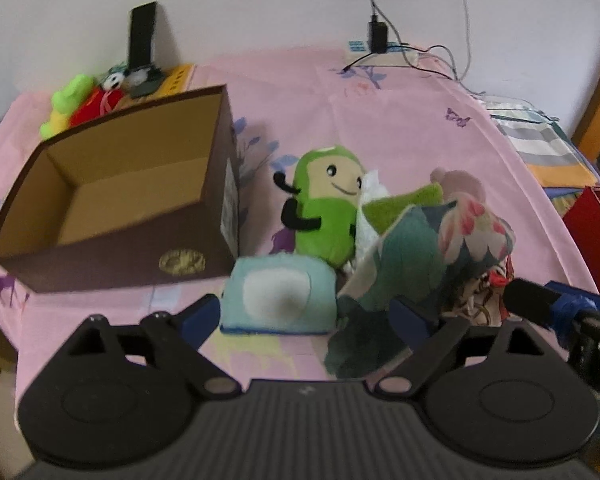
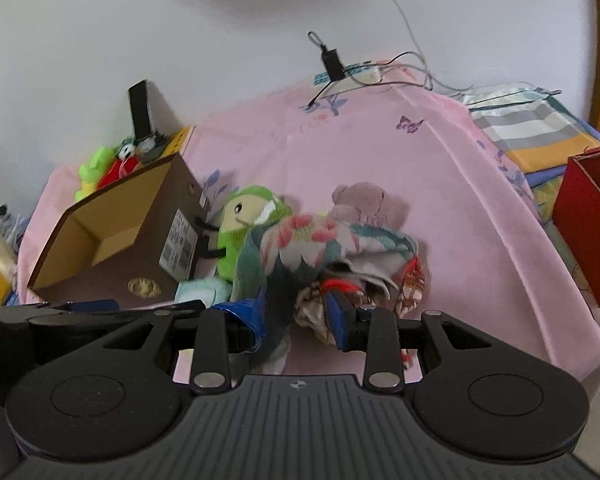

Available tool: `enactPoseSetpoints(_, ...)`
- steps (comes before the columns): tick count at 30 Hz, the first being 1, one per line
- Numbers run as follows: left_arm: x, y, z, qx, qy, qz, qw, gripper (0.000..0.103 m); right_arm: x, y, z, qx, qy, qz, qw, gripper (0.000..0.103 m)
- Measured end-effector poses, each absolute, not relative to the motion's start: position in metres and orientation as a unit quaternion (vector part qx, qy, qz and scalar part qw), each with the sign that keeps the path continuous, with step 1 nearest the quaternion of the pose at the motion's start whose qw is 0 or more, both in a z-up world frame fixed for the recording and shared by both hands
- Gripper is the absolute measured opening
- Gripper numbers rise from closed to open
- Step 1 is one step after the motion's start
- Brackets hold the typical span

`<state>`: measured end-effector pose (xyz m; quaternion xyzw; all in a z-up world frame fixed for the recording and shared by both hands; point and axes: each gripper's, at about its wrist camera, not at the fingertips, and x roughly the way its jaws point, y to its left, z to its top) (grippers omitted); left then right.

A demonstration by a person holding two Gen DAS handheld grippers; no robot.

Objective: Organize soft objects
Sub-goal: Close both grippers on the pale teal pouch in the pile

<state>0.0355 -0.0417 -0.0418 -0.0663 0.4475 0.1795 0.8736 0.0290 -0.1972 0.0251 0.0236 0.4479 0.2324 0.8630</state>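
A pile of soft things lies on the pink sheet [image 1: 400, 128]: a green plush [image 1: 326, 208], a light blue plush block [image 1: 278, 294], a floral cloth [image 1: 432, 248] and a pinkish plush [image 2: 358, 200]. My left gripper [image 1: 304, 314] is open, its fingers either side of the blue block and the cloth's edge. My right gripper [image 2: 298, 312] is partly open around a fold of the floral cloth [image 2: 324, 248], above a patterned red-brown cloth [image 2: 408, 284]. An open brown cardboard box [image 1: 132, 184] stands empty to the left.
Green, red and white plush toys [image 1: 88, 100] sit behind the box, with a black phone stand [image 1: 142, 36]. A power strip with charger and cables [image 1: 380, 40] lies by the wall. A red box [image 2: 588, 220] stands at the right edge, striped bedding [image 1: 540, 144] behind it.
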Motion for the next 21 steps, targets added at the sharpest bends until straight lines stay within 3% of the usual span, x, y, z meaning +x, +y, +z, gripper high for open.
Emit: enactPoseSetpoints(21, 0.054, 0.026, -0.056, -0.030, 0.469, 0.061, 0.880, 0.091, 0.015, -0.130, 0.011, 0.076, 0.454, 0.123, 0.879, 0.017)
